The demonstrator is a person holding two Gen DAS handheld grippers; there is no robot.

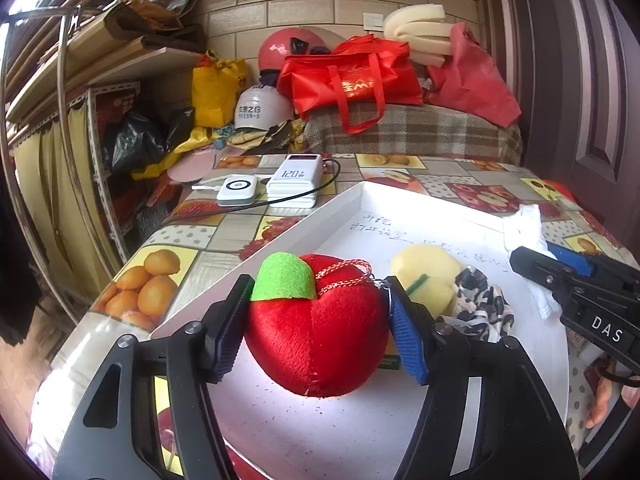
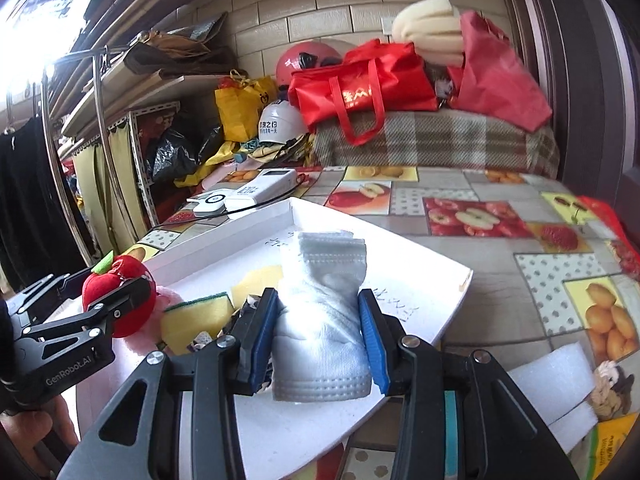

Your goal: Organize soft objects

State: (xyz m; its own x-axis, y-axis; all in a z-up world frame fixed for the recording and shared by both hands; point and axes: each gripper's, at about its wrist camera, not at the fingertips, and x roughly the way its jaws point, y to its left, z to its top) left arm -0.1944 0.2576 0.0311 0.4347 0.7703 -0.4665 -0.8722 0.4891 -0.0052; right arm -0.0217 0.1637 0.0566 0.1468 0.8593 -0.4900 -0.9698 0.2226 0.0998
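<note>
Left gripper (image 1: 316,320) w/ fingers (image 1: 406,336) either side of red plush apple (image 1: 316,328), pads touching its flanks but jaws fairly wide; apple resting on near-left part of white tray (image 1: 352,200), green felt leaf (image 1: 284,276) on top left, red-white cord loop on top. Can't tell if squeezed or just bracketed.

Right gripper (image 2: 318,336) clamped on folded white cloth (image 2: 324,312), blue pads pressing both sides, cloth bulging between them, over near-right part of tray (image 2: 420,256).

On tray betw. the two: yellow sponge w/ green scrub edge (image 2: 196,316), pale yellow sponge piece (image 1: 424,268), black-white patterned fabric (image 1: 480,300) just right of apple.

Tray sitting on tabletop (image 2: 480,184) w/ fruit-print cover. Far left on tabletop: white power bank (image 1: 296,178), smaller white charger (image 1: 238,190), black cable running past tray's far corner.

Behind: red tote bag (image 1: 352,76), white helmet (image 1: 260,106), red helmet, yellow bag, foam pieces on plaid-covered surface.
</note>
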